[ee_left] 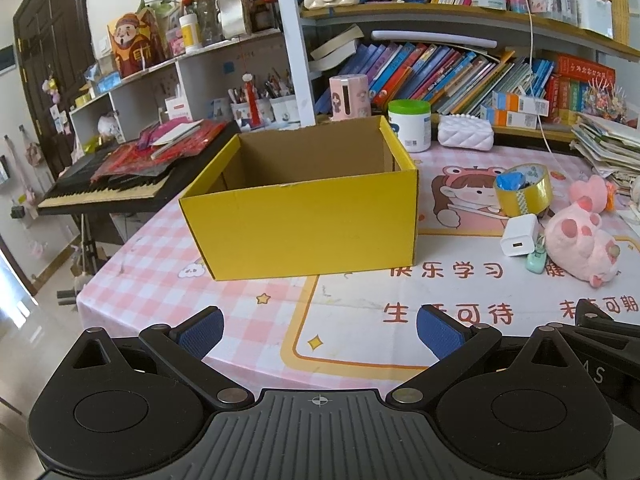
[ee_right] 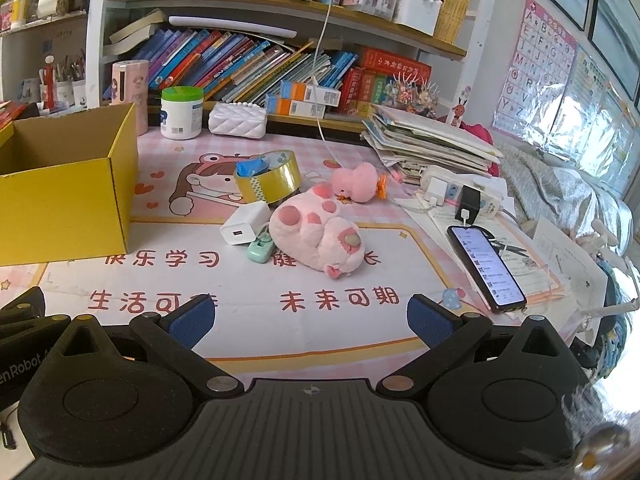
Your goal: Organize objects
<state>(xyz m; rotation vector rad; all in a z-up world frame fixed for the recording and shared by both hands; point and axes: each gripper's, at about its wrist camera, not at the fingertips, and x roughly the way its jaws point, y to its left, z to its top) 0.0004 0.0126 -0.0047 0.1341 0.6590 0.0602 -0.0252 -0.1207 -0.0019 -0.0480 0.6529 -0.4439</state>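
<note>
Both grippers, left gripper [ee_left: 319, 330] and right gripper [ee_right: 311, 320], hung spread and empty over the table; yellow box [ee_left: 304, 220] sat beside pink plush [ee_right: 320, 236].

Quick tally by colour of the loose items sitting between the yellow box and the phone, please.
Pink: 2, the plush paw and the small plush
White: 1, the charger
Mint green: 1, the small case
Yellow: 1, the tape roll
Total: 5

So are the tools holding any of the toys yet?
No, nothing is held. The left tool and the right tool are both open, above the pink patterned table mat.
</note>
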